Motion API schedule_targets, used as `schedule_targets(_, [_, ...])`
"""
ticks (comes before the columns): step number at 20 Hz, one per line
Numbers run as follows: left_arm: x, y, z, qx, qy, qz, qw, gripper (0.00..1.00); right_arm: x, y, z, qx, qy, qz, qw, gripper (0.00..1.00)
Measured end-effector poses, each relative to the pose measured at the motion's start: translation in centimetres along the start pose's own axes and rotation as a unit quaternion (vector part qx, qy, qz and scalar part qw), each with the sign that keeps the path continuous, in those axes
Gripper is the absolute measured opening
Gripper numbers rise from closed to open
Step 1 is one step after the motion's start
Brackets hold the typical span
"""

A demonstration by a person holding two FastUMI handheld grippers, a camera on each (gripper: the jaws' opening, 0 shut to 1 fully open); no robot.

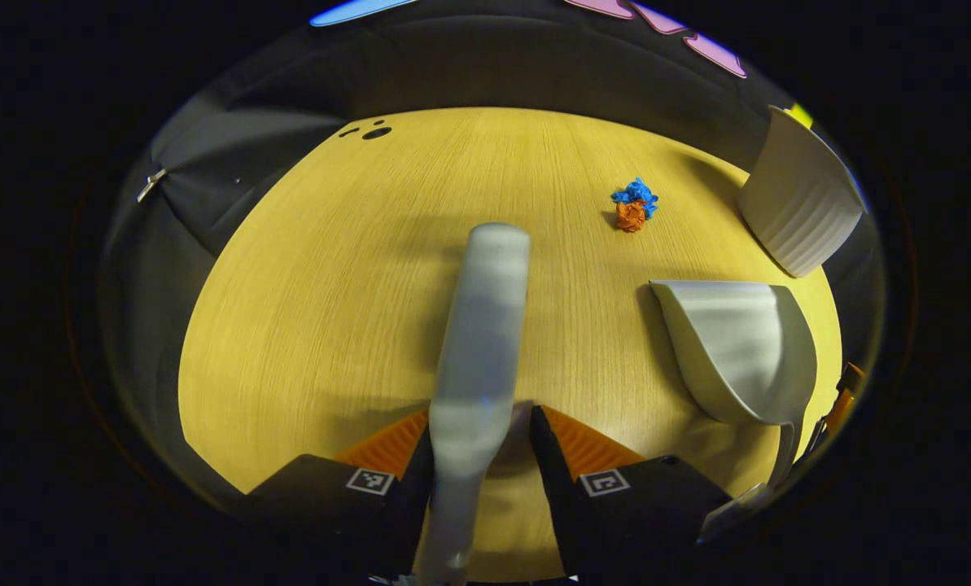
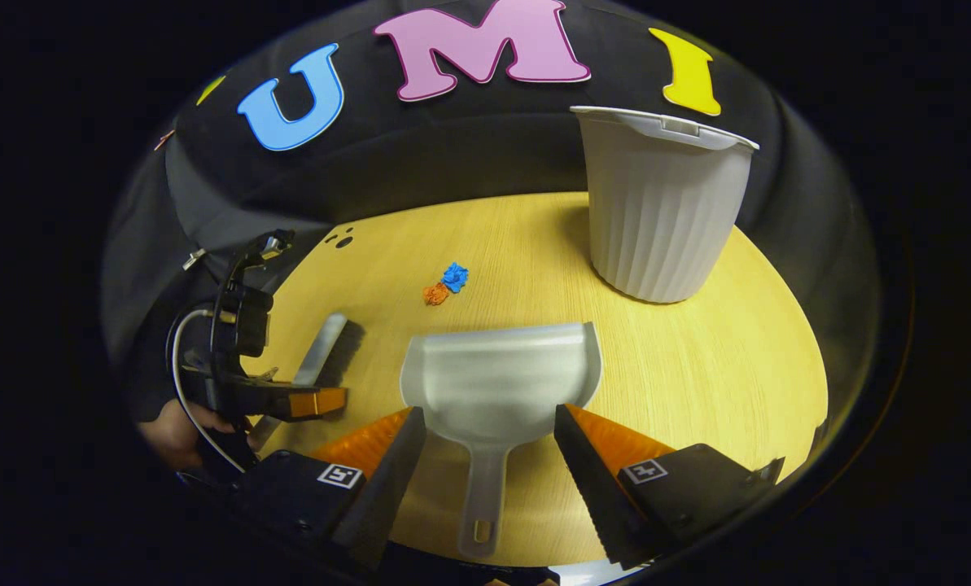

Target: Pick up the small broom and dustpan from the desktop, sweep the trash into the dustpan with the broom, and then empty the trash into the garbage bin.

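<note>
Left gripper view is dominated by the small broom (image 1: 485, 325), whose grey handle runs between the jaws of the left gripper (image 1: 481, 431); the fingers stand close on both sides of it, but whether both pads actually press cannot be told, since a slight gap seems to remain on one side. In the right gripper view the same broom (image 2: 322, 350) is seen lying on the wooden desktop (image 2: 697, 366), bristles away from the person's hand (image 2: 172, 431). The right gripper (image 2: 489, 431) is spread wide, its jaws set either side of the dustpan (image 2: 501, 378) where the pan narrows into its handle, with clear space on both sides, so nothing is grasped there. The trash, a blue paper wad (image 2: 455, 277) touching an orange paper wad (image 2: 435, 294), lies beyond the dustpan's open edge, unswept. The white ribbed garbage bin (image 2: 660, 212) stands upright toward the far right of the desk, well apart from the trash. The task is judged to be at its very start: both tools are being approached, and lifting, sweeping and emptying all remain.
</note>
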State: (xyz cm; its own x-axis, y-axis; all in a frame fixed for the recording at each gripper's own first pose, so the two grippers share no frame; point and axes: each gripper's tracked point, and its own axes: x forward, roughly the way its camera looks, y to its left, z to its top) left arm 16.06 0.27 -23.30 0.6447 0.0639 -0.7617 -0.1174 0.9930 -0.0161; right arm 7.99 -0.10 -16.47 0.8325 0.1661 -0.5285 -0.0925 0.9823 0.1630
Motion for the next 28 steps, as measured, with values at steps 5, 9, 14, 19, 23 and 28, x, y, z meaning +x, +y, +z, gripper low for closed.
schedule_targets(5, [0.1, 0.1, 0.1, 0.019, -0.013, -0.010, 1.000, 0.38, -0.2, -0.8, 0.0, 0.018, 0.000, -0.024, 1.000, 0.99])
schedule_targets(9, [-0.2, 0.3, 0.0, 0.033, -0.030, -0.019, 0.999, 0.28, -0.8, -0.4, -1.5, 0.025, 0.015, -0.030, 0.999, 0.99])
schedule_targets(14, [-2.4, 1.0, -0.5, -0.001, -0.058, -0.034, 0.998, 0.25, -0.2, 0.1, -3.9, 0.022, 0.044, -0.033, 0.998, 0.99])
schedule_targets(19, [-5.5, 3.3, -1.3, 0.000, -0.080, -0.020, 0.997, 0.25, 1.7, -0.9, -6.9, 0.028, 0.096, -0.064, 0.993, 0.99])
schedule_targets(23, [-7.1, 4.8, -2.1, -0.005, -0.085, -0.004, 0.996, 0.25, 4.0, -1.7, -8.2, 0.032, 0.131, -0.079, 0.988, 0.99])
schedule_targets(28, [-7.9, 5.2, -2.8, -0.025, -0.082, 0.006, 0.996, 0.25, 5.9, -2.4, -8.6, 0.023, 0.159, -0.093, 0.983, 1.00])
